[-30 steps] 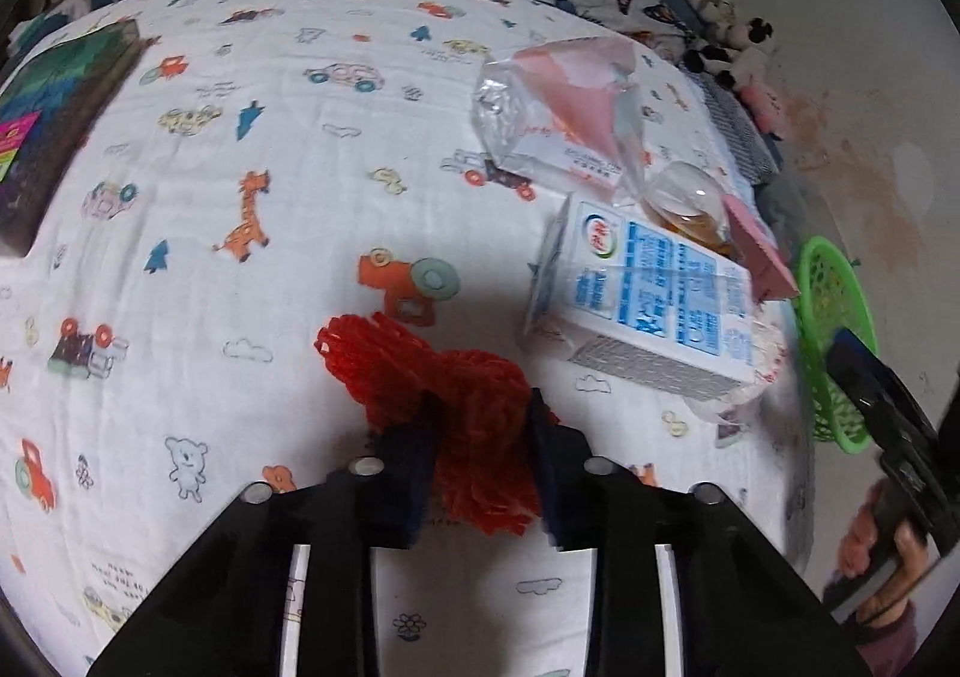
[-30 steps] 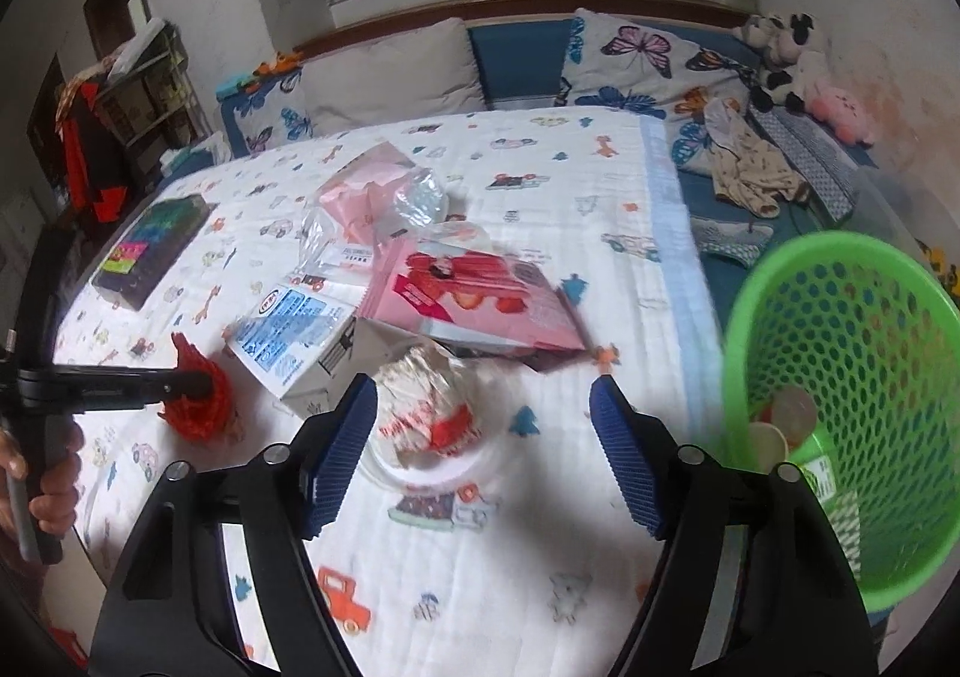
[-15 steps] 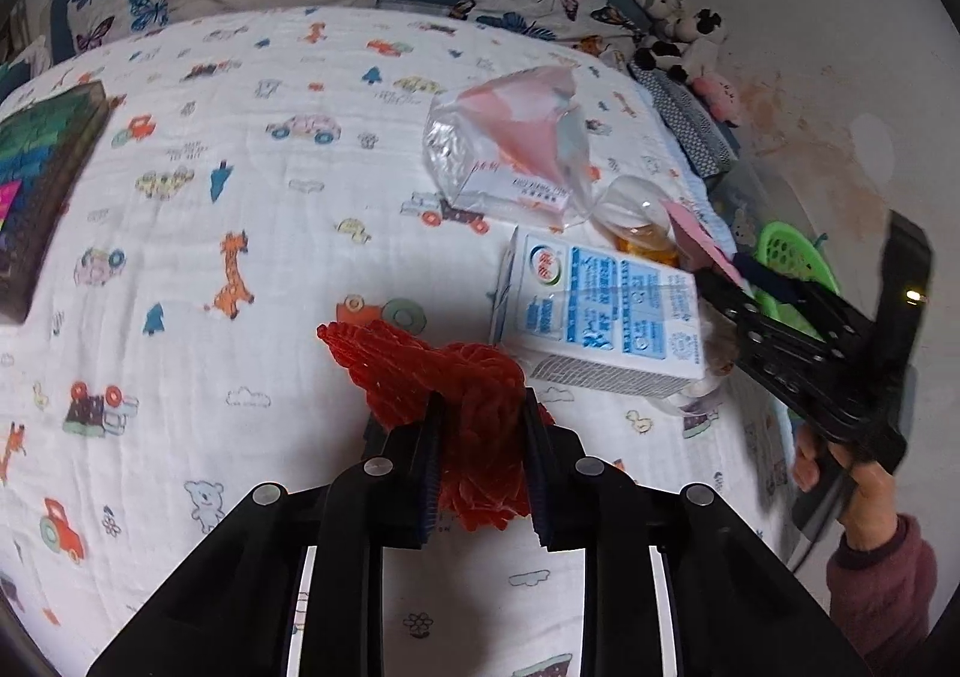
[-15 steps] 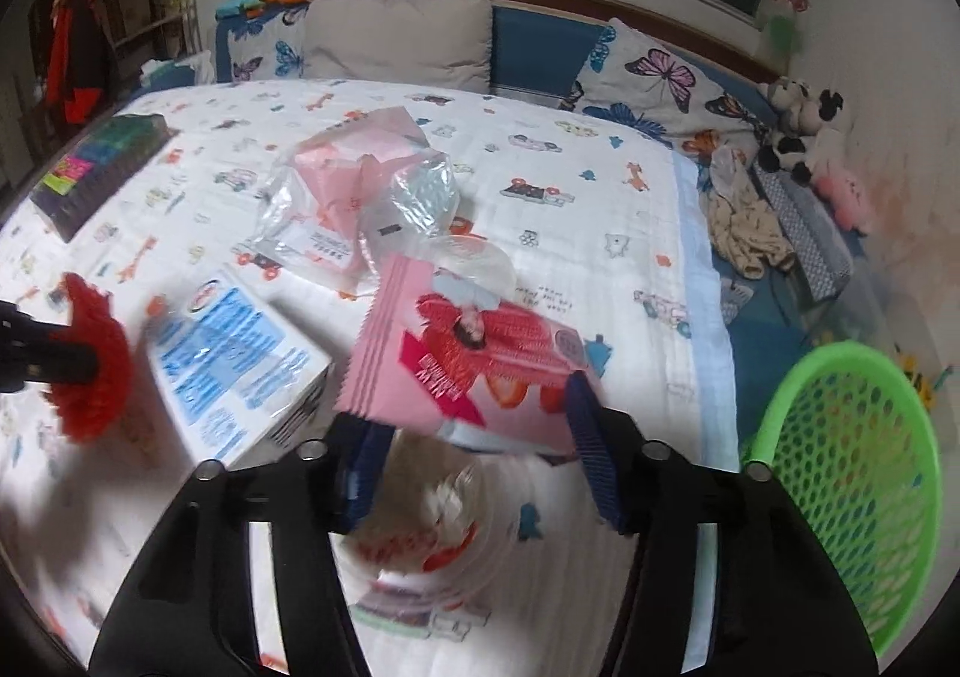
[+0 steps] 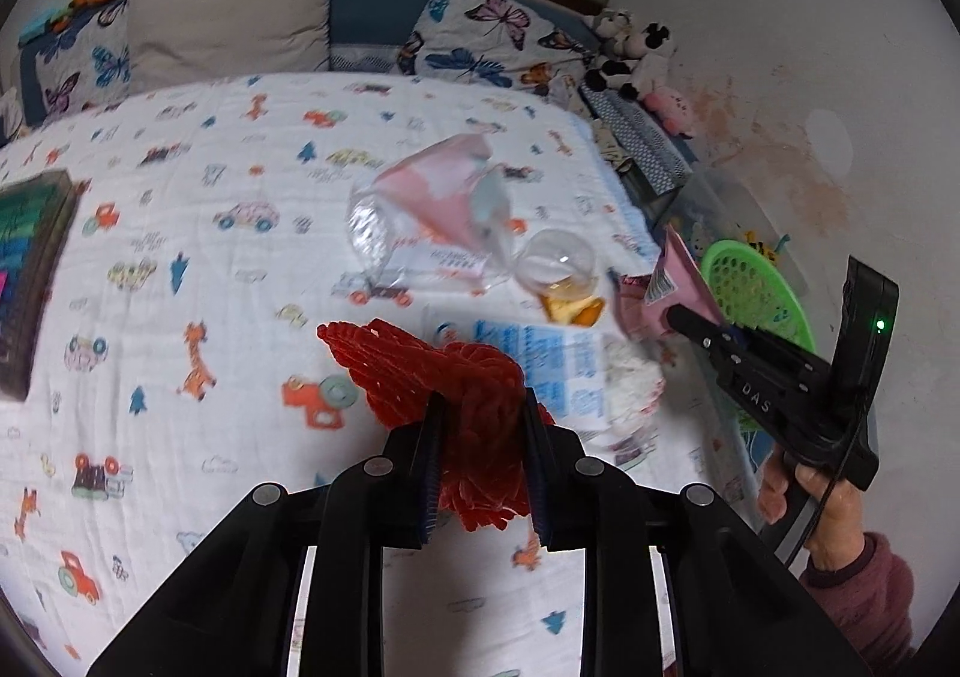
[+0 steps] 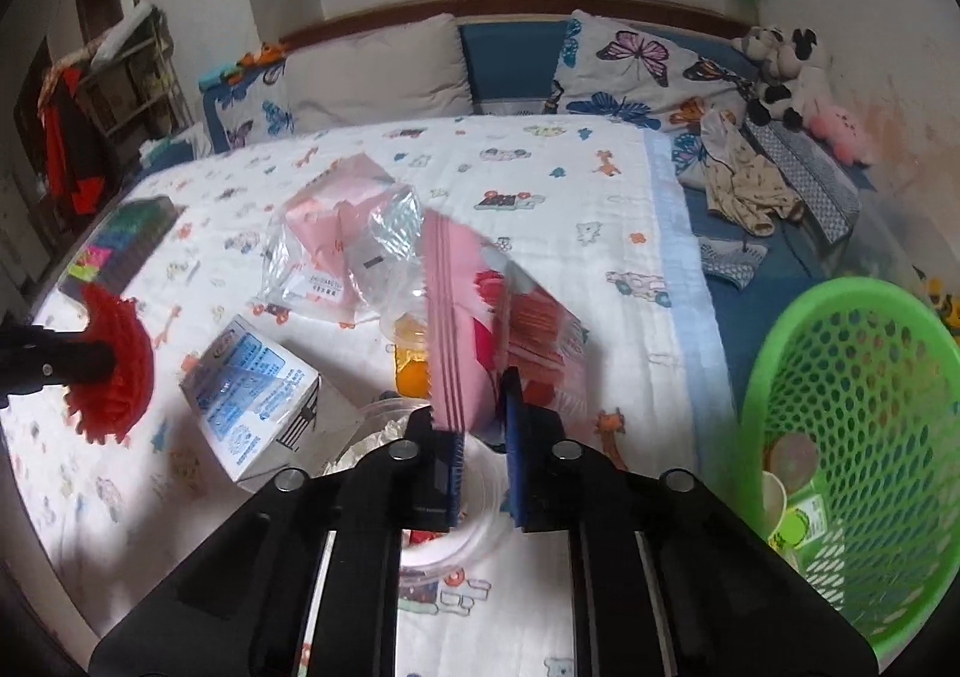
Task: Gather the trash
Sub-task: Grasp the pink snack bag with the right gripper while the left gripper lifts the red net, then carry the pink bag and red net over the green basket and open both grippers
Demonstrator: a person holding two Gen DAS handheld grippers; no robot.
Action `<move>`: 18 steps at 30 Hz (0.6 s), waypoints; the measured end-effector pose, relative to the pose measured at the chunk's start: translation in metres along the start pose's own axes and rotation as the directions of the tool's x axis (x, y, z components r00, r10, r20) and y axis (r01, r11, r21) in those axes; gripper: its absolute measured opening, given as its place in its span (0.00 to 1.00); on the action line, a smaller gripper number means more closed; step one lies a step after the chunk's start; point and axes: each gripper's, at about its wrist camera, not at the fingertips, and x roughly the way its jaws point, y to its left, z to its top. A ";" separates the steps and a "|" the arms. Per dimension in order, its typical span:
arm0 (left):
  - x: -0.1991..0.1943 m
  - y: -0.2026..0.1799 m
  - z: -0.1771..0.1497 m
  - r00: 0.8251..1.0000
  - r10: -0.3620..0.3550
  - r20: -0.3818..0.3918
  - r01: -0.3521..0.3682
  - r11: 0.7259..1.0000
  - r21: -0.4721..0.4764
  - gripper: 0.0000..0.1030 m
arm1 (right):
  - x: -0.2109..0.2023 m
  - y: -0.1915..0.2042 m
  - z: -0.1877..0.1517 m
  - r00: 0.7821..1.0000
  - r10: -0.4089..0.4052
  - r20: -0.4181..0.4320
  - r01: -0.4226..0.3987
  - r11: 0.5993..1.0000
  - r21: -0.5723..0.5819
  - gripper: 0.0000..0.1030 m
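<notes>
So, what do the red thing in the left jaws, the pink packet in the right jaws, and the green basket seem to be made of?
Red netted sleeve: looks like soft foam mesh, matt; it bunches where the jaws squeeze it.
Pink packet: probably thin glossy plastic film; it bends and shows printed pictures.
Green basket: rigid moulded plastic, slightly shiny, with walls pierced by regular holes.

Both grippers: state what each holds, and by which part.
Left gripper is shut on the red foam net, pinched across its bunched near end. Right gripper, its jaws just closed, grips the pink snack packet by its near edge.
</notes>
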 end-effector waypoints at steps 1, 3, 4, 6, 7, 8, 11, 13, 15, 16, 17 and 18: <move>-0.001 -0.005 0.002 1.000 -0.004 0.003 0.004 1.000 0.006 0.22 | -0.003 -0.002 0.000 1.000 0.003 0.005 -0.003 1.000 0.008 0.12; -0.001 -0.014 0.007 1.000 -0.016 0.008 0.015 1.000 0.021 0.22 | -0.012 -0.005 -0.001 1.000 -0.001 0.021 0.001 1.000 0.013 0.12; -0.001 -0.019 0.010 1.000 -0.023 0.008 0.022 0.999 0.027 0.22 | -0.017 -0.007 -0.002 1.000 0.001 0.029 -0.002 1.000 0.021 0.12; 0.000 -0.029 0.013 0.999 -0.032 0.011 0.031 0.999 0.044 0.22 | -0.027 -0.011 -0.004 0.999 0.001 0.044 -0.002 0.999 0.034 0.12; 0.001 -0.035 0.015 0.999 -0.036 0.011 0.035 0.998 0.054 0.22 | -0.034 -0.014 -0.005 0.998 0.000 0.055 -0.002 0.999 0.043 0.12; 0.002 -0.040 0.017 0.999 -0.041 0.011 0.040 0.997 0.062 0.22 | -0.039 -0.016 -0.006 0.998 0.000 0.063 -0.003 0.999 0.049 0.12; 0.007 -0.059 0.021 0.998 -0.062 0.006 0.062 0.994 0.088 0.22 | -0.056 -0.025 -0.011 0.997 -0.016 0.081 0.010 0.997 0.071 0.12; 0.011 -0.073 0.024 0.997 -0.079 0.004 0.078 0.991 0.109 0.22 | -0.068 -0.035 -0.015 0.995 -0.036 0.092 0.028 0.996 0.086 0.12; 0.015 -0.089 0.026 0.996 -0.092 -0.001 0.091 0.987 0.132 0.22 | -0.079 -0.047 -0.019 0.993 -0.061 0.098 0.051 0.993 0.103 0.12; 0.018 -0.096 0.027 0.995 -0.096 -0.004 0.096 0.985 0.142 0.22 | -0.083 -0.053 -0.021 0.992 -0.075 0.099 0.064 0.992 0.112 0.12; 0.019 -0.102 0.028 0.995 -0.104 -0.007 0.103 0.983 0.150 0.22 | -0.087 -0.060 -0.023 0.991 -0.090 0.098 0.077 0.990 0.122 0.12; 0.021 -0.110 0.028 0.993 -0.115 -0.008 0.115 0.980 0.161 0.22 | -0.091 -0.067 -0.026 0.990 -0.105 0.097 0.091 0.987 0.135 0.12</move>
